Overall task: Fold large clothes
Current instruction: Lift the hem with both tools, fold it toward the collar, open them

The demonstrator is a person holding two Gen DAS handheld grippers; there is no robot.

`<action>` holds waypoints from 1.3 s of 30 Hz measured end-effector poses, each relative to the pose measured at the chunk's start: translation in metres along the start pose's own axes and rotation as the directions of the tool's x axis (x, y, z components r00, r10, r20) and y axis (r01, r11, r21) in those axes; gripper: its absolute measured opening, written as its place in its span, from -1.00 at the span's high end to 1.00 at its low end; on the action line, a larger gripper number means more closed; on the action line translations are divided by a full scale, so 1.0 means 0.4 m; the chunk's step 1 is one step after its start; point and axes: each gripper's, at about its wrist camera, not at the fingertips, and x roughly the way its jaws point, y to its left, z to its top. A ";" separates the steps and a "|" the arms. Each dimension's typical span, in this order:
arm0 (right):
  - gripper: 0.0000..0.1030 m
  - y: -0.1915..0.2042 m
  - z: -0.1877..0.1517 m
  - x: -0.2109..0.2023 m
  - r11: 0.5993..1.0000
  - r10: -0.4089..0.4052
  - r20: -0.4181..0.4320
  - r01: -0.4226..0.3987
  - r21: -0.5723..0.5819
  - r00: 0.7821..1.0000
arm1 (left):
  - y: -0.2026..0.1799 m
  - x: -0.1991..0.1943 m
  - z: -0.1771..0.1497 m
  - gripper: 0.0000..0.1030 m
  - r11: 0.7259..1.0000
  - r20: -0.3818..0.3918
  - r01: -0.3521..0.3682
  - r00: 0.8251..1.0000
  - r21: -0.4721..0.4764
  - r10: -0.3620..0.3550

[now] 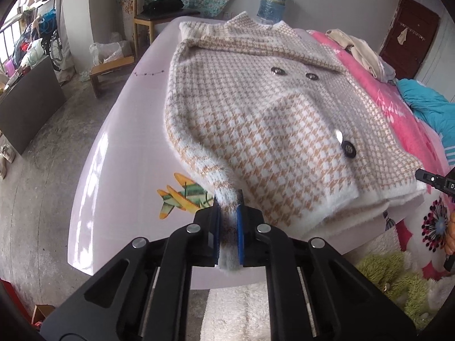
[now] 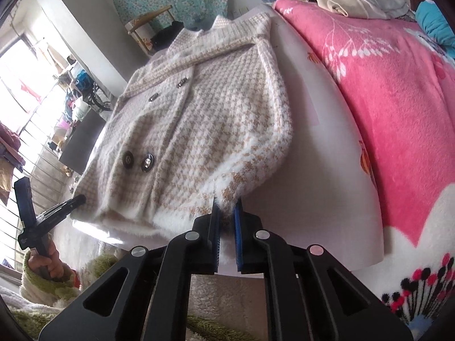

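My left tongs (image 1: 229, 227) and right tongs (image 2: 226, 227) each pinch a cuff of the soft, floppy jacket (image 1: 256, 108) mid-frame.

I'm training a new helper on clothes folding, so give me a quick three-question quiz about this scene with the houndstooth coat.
1. True or false: the left tool is shut on the coat.
2. What does the right tool grip? A) the collar B) a fluffy cuff C) a button
3. What printed picture shows on the table beside the left tool?

Key: 1 true; 2 B, the cuff; 3 an airplane.
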 end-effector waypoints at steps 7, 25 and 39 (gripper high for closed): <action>0.84 0.046 0.125 -0.023 0.998 0.058 0.110 -0.056 -0.023 0.992 | 0.001 -0.055 0.128 0.84 0.999 0.143 0.027 0.989 -0.017 -0.025; 0.61 -0.049 0.512 0.245 0.984 0.093 0.152 -0.115 0.138 0.984 | 0.105 0.187 0.482 0.61 0.981 0.147 0.074 0.988 -0.178 -0.048; -0.29 -0.146 0.384 0.208 0.980 -0.017 0.103 -0.004 0.200 0.995 | 0.161 0.196 0.356 -0.11 0.946 0.079 0.168 0.985 -0.277 -0.152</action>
